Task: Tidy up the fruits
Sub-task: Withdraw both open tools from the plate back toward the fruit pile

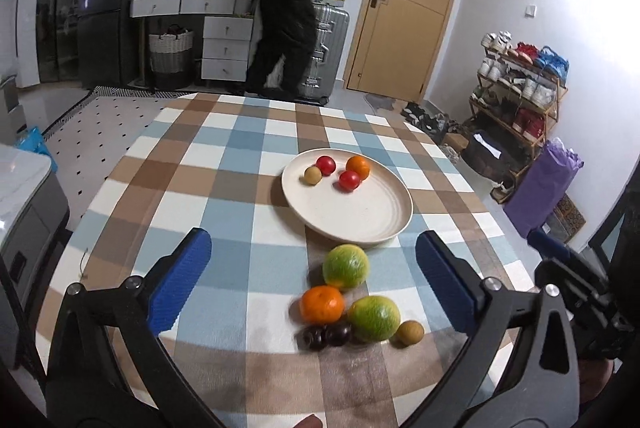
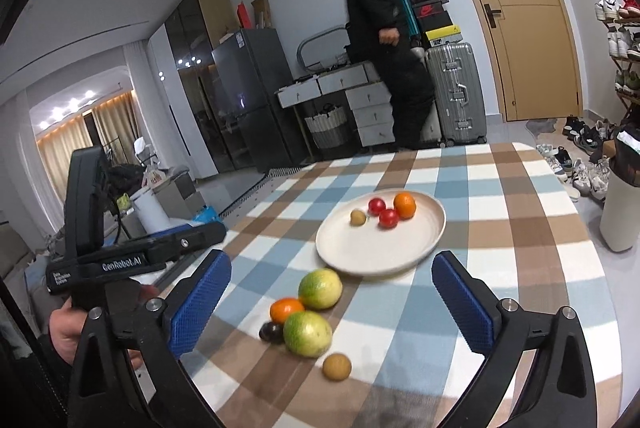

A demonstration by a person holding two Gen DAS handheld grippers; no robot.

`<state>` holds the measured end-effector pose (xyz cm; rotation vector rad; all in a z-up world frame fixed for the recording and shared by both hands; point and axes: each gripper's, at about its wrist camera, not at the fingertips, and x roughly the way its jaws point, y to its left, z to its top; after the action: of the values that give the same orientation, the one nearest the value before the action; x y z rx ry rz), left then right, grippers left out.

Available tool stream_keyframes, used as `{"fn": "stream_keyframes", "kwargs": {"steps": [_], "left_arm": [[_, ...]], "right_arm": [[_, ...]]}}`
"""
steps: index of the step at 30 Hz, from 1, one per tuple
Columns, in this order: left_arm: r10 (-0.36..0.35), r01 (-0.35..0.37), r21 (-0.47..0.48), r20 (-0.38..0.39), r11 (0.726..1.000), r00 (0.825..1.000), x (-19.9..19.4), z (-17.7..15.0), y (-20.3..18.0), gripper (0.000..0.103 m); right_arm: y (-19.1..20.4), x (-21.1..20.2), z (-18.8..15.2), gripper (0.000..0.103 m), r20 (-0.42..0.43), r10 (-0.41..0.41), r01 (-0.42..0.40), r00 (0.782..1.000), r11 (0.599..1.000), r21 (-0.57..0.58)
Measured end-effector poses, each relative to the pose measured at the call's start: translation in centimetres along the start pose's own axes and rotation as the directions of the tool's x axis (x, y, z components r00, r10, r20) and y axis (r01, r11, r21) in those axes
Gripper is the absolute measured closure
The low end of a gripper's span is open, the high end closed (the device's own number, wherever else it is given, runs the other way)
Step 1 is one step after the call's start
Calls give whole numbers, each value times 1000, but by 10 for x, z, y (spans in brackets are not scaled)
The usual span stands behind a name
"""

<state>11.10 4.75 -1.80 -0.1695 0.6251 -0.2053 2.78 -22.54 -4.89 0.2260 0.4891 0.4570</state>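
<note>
A cream plate [image 1: 400, 224] [image 2: 360, 260] on the checked tablecloth holds two red fruits [image 1: 349, 180], an orange [image 1: 358, 167] and a small brown fruit [image 1: 312, 175]. In front of the plate lie two green citrus fruits [image 1: 345, 266] [image 2: 307, 333], a mandarin [image 1: 322, 304] [image 2: 286, 309], two dark plums [image 1: 326, 336] and another small brown fruit [image 1: 410, 332] [image 2: 337, 367]. My left gripper [image 1: 314, 240] hangs open above the loose fruits, nothing between its blue pads. My right gripper [image 2: 332, 262] is open too and holds nothing.
A person in black [image 1: 288, 8] stands beyond the table's far edge by white drawers [image 1: 226, 44] and a silver suitcase [image 2: 454, 92]. A shoe rack [image 1: 520, 84] and a purple bag [image 1: 544, 184] stand to the right, with a white bin [image 2: 620, 212].
</note>
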Motion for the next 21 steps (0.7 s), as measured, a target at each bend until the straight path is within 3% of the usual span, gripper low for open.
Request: {"fn": "stream_keyframes", "kwargs": {"steps": [7,21], "left_arm": [[25,-25,-10,9,1000,1000,-16,-34,6,1],[65,-66,-21,-55,998,996,-4,-86,19,1]], "right_arm": [[7,-1,-30,1,-45,-3,3,999,1000,-4],[7,29,-73,1,-159,-127,121,979,992,-48]]}}
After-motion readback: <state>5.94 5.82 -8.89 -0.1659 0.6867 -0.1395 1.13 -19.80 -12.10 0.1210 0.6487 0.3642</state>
